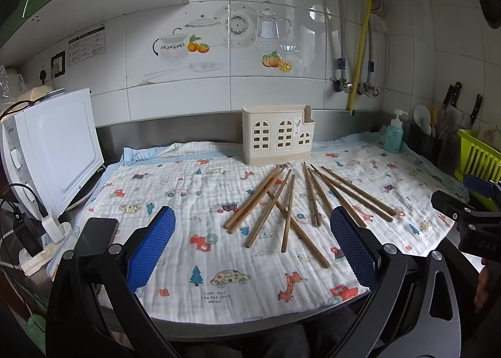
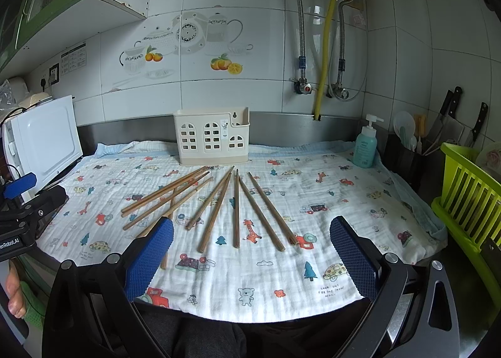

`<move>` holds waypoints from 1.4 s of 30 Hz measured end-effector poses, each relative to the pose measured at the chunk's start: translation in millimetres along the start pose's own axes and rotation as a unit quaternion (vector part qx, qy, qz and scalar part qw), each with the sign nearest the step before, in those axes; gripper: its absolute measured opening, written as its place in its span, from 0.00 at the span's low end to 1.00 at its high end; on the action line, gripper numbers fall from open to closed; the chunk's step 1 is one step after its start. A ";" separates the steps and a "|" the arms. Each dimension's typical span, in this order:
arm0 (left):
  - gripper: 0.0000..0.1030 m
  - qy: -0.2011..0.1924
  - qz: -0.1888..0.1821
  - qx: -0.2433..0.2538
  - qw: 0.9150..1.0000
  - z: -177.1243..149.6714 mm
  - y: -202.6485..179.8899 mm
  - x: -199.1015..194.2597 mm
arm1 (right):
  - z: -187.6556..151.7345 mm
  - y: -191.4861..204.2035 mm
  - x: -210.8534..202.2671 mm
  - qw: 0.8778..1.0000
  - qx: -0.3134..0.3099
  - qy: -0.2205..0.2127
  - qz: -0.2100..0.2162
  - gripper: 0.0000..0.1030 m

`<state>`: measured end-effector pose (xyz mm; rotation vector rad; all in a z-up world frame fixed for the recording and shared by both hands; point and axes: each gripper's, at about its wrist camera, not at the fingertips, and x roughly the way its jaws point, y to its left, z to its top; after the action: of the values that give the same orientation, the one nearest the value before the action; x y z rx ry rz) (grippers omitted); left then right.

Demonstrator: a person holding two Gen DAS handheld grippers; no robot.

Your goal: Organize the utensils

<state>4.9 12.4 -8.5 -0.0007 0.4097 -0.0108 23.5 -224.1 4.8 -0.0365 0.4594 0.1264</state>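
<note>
Several wooden chopsticks (image 1: 289, 206) lie fanned out on a printed white cloth (image 1: 200, 264), also in the right wrist view (image 2: 236, 207). A cream utensil holder (image 1: 277, 134) with window cut-outs stands upright at the back, just beyond their far tips; it shows in the right wrist view too (image 2: 211, 139). My left gripper (image 1: 252, 217) is open and empty, held near the cloth's front, short of the chopsticks. My right gripper (image 2: 252, 228) is open and empty, also at the front; its left finger (image 2: 150, 258) overlaps the near ends of some chopsticks in view.
A white appliance (image 1: 59, 151) and a phone (image 1: 95, 236) sit at the left. A teal soap bottle (image 2: 364, 146), a dark utensil pot with knives (image 2: 407, 154) and a green dish rack (image 2: 469, 195) stand at the right. The counter's front edge is close below the grippers.
</note>
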 end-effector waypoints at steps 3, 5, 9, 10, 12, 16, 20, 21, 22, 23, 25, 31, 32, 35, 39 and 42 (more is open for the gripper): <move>0.95 0.000 0.001 0.000 1.000 0.0 -0.7 0.0 | -0.1 0.7 -0.2 1.000 0.000 -0.001 0.000 0.94; 0.95 0.001 0.001 -0.001 1.000 0.0 -0.7 0.2 | -0.2 1.0 -0.3 1.000 0.000 -0.001 -0.001 0.94; 0.95 0.003 0.002 -0.003 1.000 -0.1 -1.0 2.9 | -0.4 1.0 0.8 1.000 0.000 0.001 0.000 0.94; 0.95 0.003 0.002 -0.003 1.000 -0.2 -0.9 3.4 | -0.3 0.9 0.9 1.000 0.000 0.001 0.000 0.94; 0.95 0.003 0.002 -0.003 1.000 0.0 -0.5 3.5 | -0.2 0.4 1.1 1.000 0.000 0.001 0.001 0.94; 0.95 0.003 0.002 -0.003 1.000 -0.1 -0.6 3.4 | 0.2 1.1 1.1 1.000 0.000 0.001 0.001 0.94; 0.95 0.003 0.003 -0.003 1.000 -0.2 -0.6 3.4 | 0.1 1.2 1.2 1.000 0.000 0.002 0.000 0.94; 0.95 0.003 0.003 -0.003 1.000 -0.3 -0.7 3.6 | -0.1 1.2 1.1 1.000 0.000 0.001 0.001 0.94; 0.95 0.003 0.002 -0.003 1.000 -0.4 -0.3 3.4 | -0.1 1.0 1.2 1.000 0.000 0.001 0.001 0.94; 0.95 0.004 0.002 -0.004 1.000 -0.7 -0.4 3.7 | 0.0 1.4 1.2 1.000 0.000 0.001 0.001 0.94; 0.95 0.004 0.003 -0.003 1.000 -0.6 -0.8 3.6 | -0.2 1.4 1.4 1.000 0.000 0.002 0.000 0.94; 0.95 0.005 0.003 -0.003 1.000 -0.3 -0.5 6.0 | -1.1 2.7 5.5 1.000 -0.001 0.005 0.000 0.94; 0.95 0.005 0.003 -0.003 1.000 -0.7 -0.7 6.4 | -1.5 2.4 6.2 1.000 -0.001 0.005 -0.001 0.94; 0.95 0.007 0.002 -0.004 1.000 -0.9 -0.6 9.4 | -1.0 3.8 8.3 1.000 -0.001 0.007 -0.001 0.94; 0.95 0.009 0.002 -0.004 1.000 -0.6 0.3 11.6 | -1.4 3.4 9.5 1.000 -0.002 0.008 -0.002 0.94; 0.95 0.009 0.002 -0.004 1.000 -0.9 0.4 12.9 | -1.5 3.8 10.3 1.000 -0.002 0.010 -0.001 0.94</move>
<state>16.4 12.7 -14.5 -0.0073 0.4286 -0.0044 31.5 -219.3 -1.2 -0.0429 0.4795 0.1259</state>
